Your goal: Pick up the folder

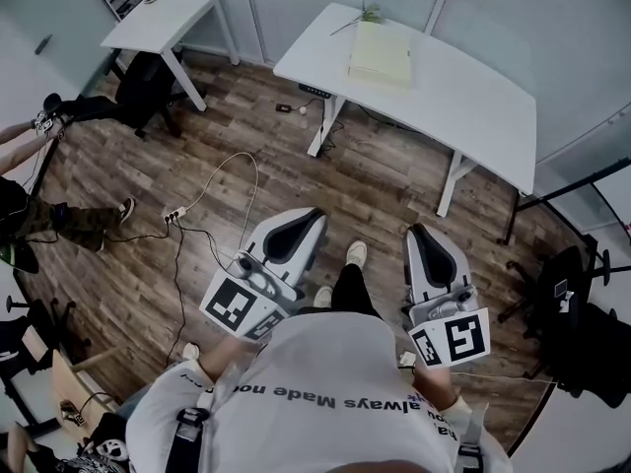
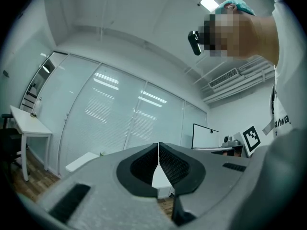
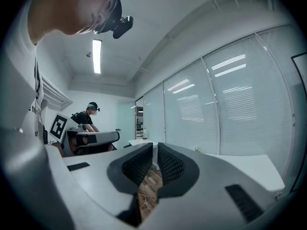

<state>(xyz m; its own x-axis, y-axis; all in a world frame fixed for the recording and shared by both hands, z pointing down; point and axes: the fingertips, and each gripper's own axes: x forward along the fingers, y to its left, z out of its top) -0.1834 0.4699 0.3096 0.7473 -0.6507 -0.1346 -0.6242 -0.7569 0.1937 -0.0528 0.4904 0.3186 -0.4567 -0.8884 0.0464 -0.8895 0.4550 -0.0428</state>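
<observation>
The folder (image 1: 380, 55) is pale yellow and lies flat on the far part of a white desk (image 1: 463, 97), well ahead of me. Both grippers are held low in front of my body, over the wooden floor and short of the desk. My left gripper (image 1: 312, 215) is shut with nothing between its pads. My right gripper (image 1: 415, 231) is shut and empty as well. In the left gripper view the left gripper (image 2: 158, 145) has its jaws meeting, with a white desk top behind them. The right gripper (image 3: 155, 148) shows jaws together at the tips. The folder is not clear in either gripper view.
A second white desk (image 1: 163, 23) stands at the far left with a black chair (image 1: 148, 85) beside it. A power strip and cables (image 1: 175, 213) lie on the floor. A seated person's leg (image 1: 74, 223) is at the left, another black chair (image 1: 584, 335) at the right.
</observation>
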